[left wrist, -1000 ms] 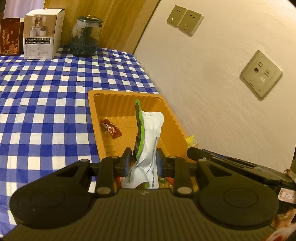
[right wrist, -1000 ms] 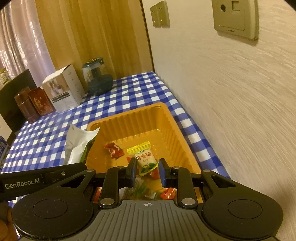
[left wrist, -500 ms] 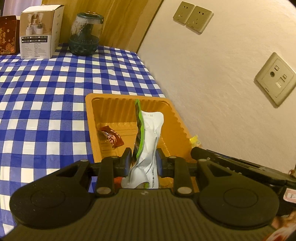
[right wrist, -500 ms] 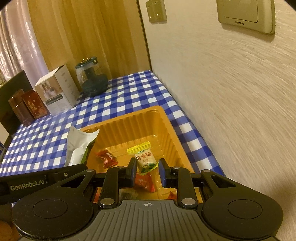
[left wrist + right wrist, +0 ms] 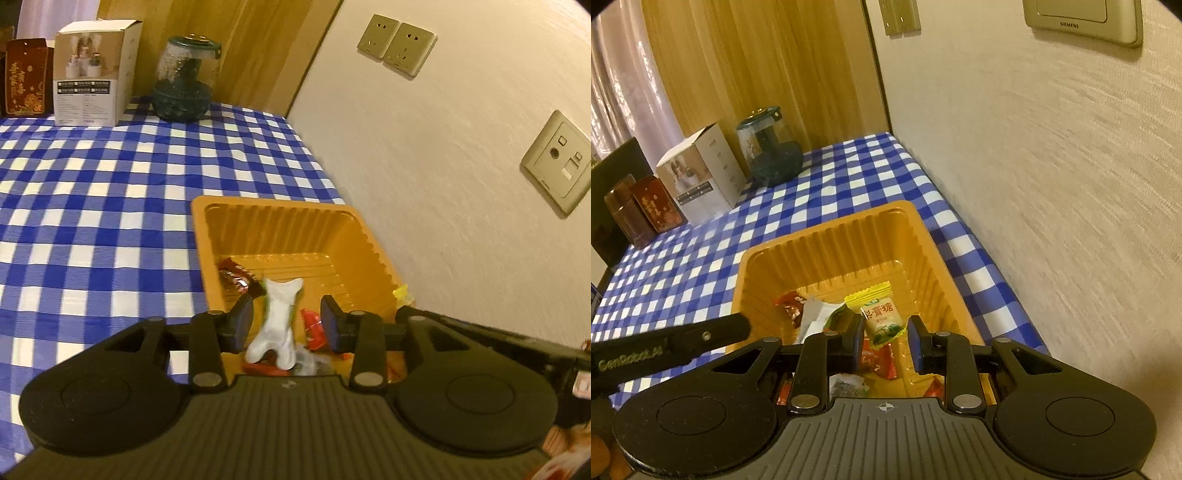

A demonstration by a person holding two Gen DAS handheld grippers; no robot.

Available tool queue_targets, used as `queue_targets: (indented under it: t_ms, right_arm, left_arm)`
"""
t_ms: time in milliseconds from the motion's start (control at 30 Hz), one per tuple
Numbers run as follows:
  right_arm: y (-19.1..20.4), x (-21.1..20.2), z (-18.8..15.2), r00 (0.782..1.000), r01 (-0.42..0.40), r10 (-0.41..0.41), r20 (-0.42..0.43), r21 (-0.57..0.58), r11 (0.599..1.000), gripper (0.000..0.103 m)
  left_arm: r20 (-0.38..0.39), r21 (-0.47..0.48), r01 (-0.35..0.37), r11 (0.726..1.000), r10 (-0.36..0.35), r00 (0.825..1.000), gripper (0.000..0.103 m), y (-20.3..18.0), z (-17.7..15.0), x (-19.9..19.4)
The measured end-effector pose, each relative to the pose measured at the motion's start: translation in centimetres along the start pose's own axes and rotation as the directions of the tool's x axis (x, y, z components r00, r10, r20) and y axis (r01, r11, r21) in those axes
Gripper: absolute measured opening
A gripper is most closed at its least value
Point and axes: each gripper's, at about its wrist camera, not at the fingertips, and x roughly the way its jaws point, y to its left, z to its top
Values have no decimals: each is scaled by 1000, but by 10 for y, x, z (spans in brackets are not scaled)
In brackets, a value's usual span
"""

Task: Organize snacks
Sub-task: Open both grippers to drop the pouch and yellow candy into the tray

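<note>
Pouch (image 5: 277,321) sits loose between my left gripper (image 5: 287,322) pads as the jaws are opening; neither pad presses it, and it slumps into the orange tray (image 5: 273,218) among the red wrappers (image 5: 313,325). Judged light, soft, crinkly film: it buckles under squeeze, so I would pinch its flat sealed edge, not the puffed middle. Right gripper (image 5: 885,341) stays nearly closed, pinching the yellow-topped candy (image 5: 879,314) by its lower end, above the tray. Candy likely light and slick.
</note>
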Motion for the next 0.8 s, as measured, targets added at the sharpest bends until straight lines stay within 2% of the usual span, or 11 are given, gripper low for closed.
queue_targets:
  t_ms: [800]
  right_arm:
    - [18,11,21,999,-33,34,28,-27,999,26]
  left_arm:
    - [-3,-13,-14,1000,14,1000,36,14,-3,-11]
